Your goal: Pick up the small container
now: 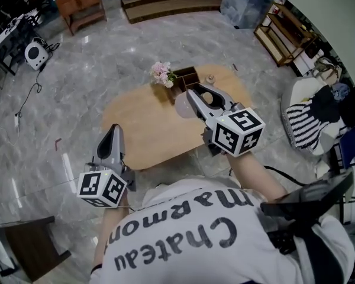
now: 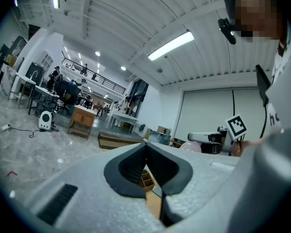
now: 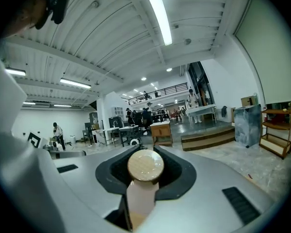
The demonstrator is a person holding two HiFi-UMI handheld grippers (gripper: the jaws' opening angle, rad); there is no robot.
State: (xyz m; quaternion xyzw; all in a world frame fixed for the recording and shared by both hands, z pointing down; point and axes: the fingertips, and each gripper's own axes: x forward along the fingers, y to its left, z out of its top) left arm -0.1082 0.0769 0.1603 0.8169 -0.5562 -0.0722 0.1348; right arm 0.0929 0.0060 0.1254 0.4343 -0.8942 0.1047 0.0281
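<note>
The small container [image 1: 183,104] is pale, with a round wooden lid [image 3: 145,166]. It hangs above the light wooden table [image 1: 143,136], just in front of the flowers. My right gripper [image 1: 189,98] is shut on it, and in the right gripper view the lid fills the gap between the dark pads [image 3: 178,174]. My left gripper [image 1: 113,130] hangs lower left, off the table's near edge. Its jaws meet with nothing between them in the left gripper view [image 2: 146,148]. That view also shows the right gripper holding the pale container [image 2: 191,147] at the right.
Pink flowers [image 1: 161,72] and a dark wooden compartment box [image 1: 187,76] stand at the table's far side. A chair heaped with clothes [image 1: 316,114] and a shelf [image 1: 282,33] are at the right, a low bench [image 1: 171,3] is beyond, and a dark chair [image 1: 23,247] is at the lower left.
</note>
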